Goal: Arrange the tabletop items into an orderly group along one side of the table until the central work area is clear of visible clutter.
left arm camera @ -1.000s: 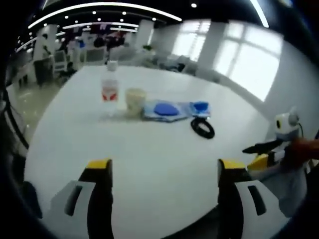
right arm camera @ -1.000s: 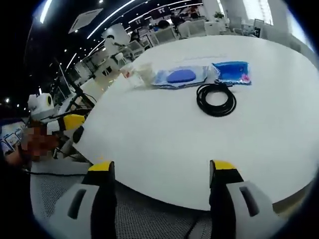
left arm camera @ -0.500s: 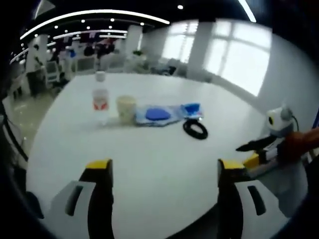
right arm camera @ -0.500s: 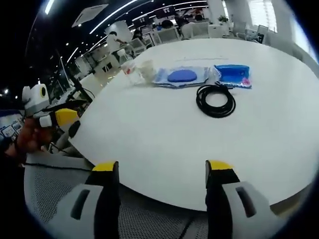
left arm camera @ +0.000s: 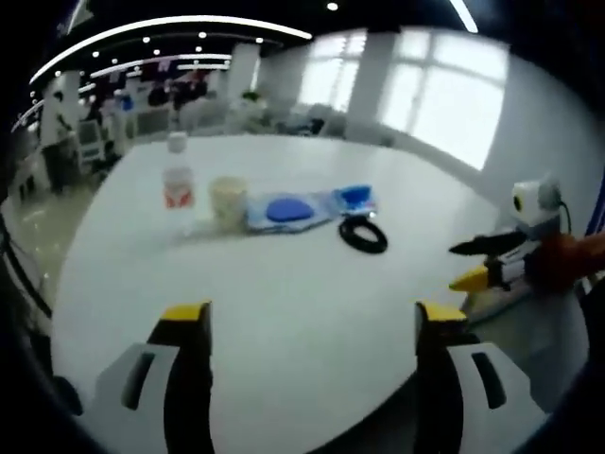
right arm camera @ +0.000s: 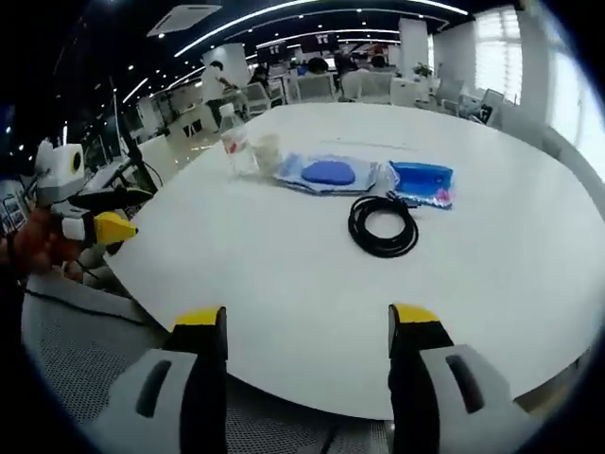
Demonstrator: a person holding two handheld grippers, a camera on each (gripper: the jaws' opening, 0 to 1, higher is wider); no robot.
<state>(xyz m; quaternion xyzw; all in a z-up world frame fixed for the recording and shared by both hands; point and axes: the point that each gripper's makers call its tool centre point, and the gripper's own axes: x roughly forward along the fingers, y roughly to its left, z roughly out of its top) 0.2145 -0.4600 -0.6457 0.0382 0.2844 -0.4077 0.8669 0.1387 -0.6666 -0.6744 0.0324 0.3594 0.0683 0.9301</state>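
Note:
On the white round table [left arm camera: 284, 303] stand a clear water bottle [left arm camera: 177, 184] with a red label and a pale cup [left arm camera: 228, 201]. Beside them lie a clear bag with a blue object [left arm camera: 288, 210], a smaller blue packet [left arm camera: 355, 196] and a coiled black cable [left arm camera: 363, 235]. In the right gripper view the bottle [right arm camera: 232, 144], the cup [right arm camera: 266, 151], the bag [right arm camera: 328, 174], the blue packet [right arm camera: 422, 183] and the cable [right arm camera: 382, 226] lie mid-table. My left gripper [left arm camera: 307, 317] is open over the near table edge. My right gripper [right arm camera: 307, 322] is open too, empty, at the table's rim.
The right gripper [left arm camera: 496, 267], held by a hand, shows at the right of the left gripper view. The left gripper [right arm camera: 95, 227] shows at the left of the right gripper view. A mesh chair [right arm camera: 76, 350] sits below the table [right arm camera: 492, 284]. Desks and people stand far behind.
Both cameras have shifted; the items now sit a little further left in the left gripper view and nearer the centre in the right one. Nothing on the table has moved.

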